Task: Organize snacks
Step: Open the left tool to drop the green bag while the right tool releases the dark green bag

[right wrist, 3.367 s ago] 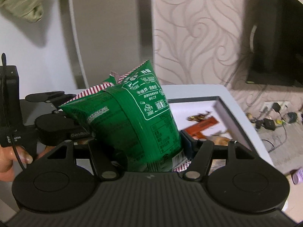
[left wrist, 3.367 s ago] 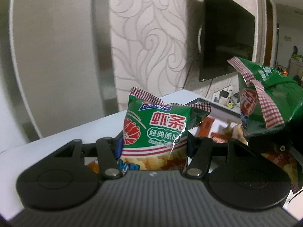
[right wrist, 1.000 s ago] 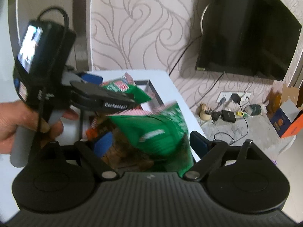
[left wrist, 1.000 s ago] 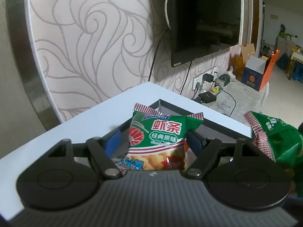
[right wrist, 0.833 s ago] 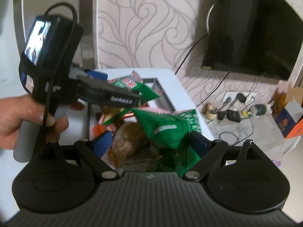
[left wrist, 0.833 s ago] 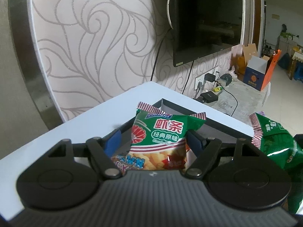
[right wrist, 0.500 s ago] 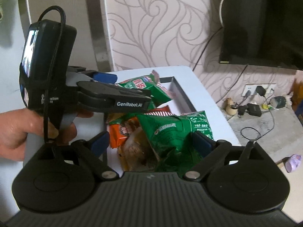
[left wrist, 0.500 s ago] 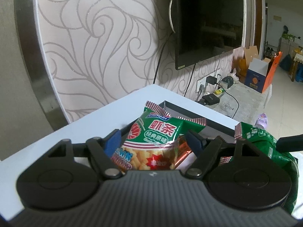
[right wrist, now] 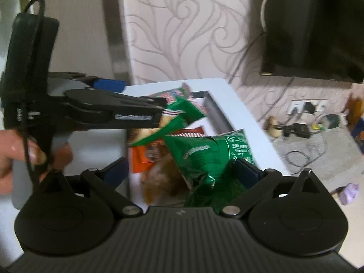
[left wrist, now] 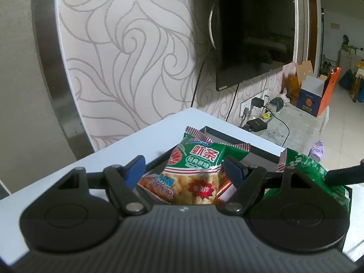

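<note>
Snack bag (left wrist: 195,175) between left jaws, above tray (left wrist: 259,153).

Glossy foil packets over a matt dark tray

The shrimp-stick packet (left wrist: 198,170) and the green snack bag (right wrist: 211,157) are crinkled, shiny plastic film; the tray (left wrist: 254,150) has matt dark walls, the table (left wrist: 147,141) a smooth white top, and the left gripper (left wrist: 182,170) is matt black plastic with ribbed housing and bright metal pivot pins.
</note>
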Motion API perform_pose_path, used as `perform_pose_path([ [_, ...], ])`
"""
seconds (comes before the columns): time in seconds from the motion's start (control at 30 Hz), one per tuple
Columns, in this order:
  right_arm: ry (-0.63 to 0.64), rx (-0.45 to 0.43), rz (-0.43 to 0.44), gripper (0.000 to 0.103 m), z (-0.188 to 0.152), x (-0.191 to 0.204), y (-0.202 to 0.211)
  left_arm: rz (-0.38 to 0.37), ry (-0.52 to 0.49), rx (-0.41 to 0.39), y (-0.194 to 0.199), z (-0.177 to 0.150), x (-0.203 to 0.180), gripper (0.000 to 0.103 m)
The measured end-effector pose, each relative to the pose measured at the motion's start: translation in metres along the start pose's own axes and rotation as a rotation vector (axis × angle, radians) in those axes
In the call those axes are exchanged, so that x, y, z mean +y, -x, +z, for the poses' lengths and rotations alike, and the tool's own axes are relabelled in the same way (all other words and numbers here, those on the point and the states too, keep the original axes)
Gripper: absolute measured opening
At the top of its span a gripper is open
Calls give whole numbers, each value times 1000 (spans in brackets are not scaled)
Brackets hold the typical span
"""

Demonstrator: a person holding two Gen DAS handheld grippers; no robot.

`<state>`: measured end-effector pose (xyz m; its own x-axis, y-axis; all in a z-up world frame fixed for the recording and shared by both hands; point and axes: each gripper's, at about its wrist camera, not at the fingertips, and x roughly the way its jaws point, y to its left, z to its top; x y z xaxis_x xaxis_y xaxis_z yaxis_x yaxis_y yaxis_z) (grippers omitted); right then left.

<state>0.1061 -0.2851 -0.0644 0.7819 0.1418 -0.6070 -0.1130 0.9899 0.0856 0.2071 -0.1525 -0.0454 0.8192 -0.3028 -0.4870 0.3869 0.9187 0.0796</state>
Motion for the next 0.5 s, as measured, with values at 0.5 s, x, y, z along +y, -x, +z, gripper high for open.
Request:
perform_pose_path([
  [0.5,-17,-31,23,103,-3,16,15,-11,-4,-12,26,-5,-2,78],
])
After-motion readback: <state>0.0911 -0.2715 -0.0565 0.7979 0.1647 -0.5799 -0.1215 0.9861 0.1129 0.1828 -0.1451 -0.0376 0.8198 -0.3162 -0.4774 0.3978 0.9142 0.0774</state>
